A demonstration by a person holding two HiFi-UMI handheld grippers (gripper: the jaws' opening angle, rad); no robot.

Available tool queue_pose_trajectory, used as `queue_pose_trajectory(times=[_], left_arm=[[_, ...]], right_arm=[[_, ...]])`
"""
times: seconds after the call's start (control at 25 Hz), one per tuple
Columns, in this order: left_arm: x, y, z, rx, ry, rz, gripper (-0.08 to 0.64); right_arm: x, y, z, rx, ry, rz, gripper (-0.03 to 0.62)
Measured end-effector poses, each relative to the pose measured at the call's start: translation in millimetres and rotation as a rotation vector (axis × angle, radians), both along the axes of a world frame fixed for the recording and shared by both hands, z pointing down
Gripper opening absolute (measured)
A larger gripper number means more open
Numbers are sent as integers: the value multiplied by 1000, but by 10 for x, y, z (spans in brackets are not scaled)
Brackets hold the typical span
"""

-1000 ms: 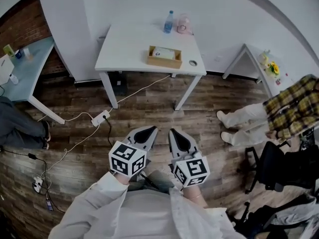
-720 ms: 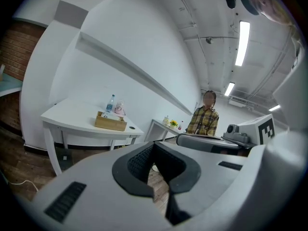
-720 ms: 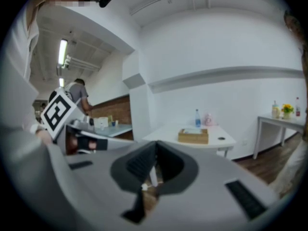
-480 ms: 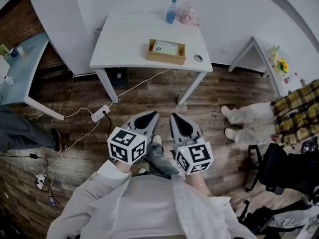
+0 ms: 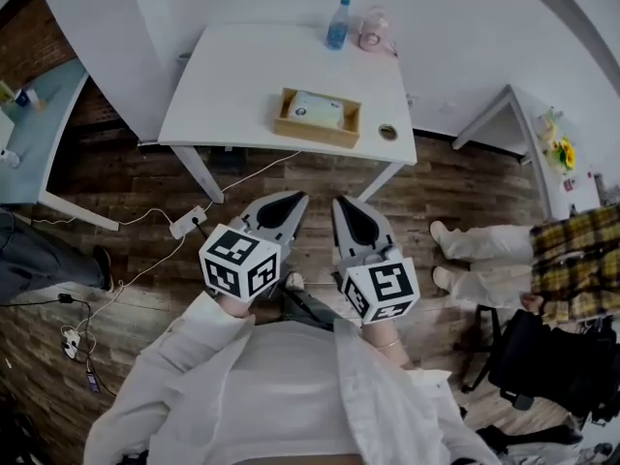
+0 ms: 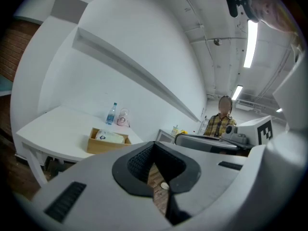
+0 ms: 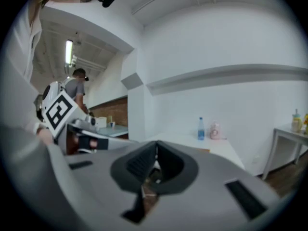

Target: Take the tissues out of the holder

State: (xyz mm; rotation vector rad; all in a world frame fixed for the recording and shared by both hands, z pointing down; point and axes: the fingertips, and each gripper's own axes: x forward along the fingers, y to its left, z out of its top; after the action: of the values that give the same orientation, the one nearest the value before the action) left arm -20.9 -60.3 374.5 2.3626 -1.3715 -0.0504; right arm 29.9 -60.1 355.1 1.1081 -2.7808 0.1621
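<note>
A wooden tissue holder [image 5: 318, 119] stands on the white table [image 5: 232, 85], with a white pack of tissues [image 5: 315, 108] lying in it. In the left gripper view the holder [image 6: 105, 143] and the tissues [image 6: 110, 136] show far ahead on the table. My left gripper [image 5: 288, 206] and right gripper [image 5: 346, 209] hang side by side over the wooden floor, well short of the table. Both are shut with nothing between the jaws. From their own cameras, the left gripper [image 6: 153, 146] and the right gripper [image 7: 156, 150] show pads pressed together.
A blue water bottle [image 5: 337, 23] and a pink jar [image 5: 371, 29] stand at the table's far edge, a small round object [image 5: 387, 132] near its right corner. A power strip [image 5: 183, 227] with cables lies on the floor. A person in plaid [image 5: 577, 260] sits right.
The table and holder have drawn nearer and lower in the head view as the person walks towards them. Both grippers stay shut and side by side.
</note>
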Motion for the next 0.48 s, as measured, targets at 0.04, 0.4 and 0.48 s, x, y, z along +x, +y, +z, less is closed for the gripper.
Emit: queue_pose_trajectory(times=[0.04,0.4,0.48], left_arm=[[16,-90,-30,12,14,4,17],[1,-684,17,-5,-25,-55,17],[-33,-728,100,-29,-31,-77,18]], right_arm=[[1,-77,-2,2,2,-10,11],[101,-668,76,-18,18,-20,11],[141,-776,110,-31,18,-9,11]])
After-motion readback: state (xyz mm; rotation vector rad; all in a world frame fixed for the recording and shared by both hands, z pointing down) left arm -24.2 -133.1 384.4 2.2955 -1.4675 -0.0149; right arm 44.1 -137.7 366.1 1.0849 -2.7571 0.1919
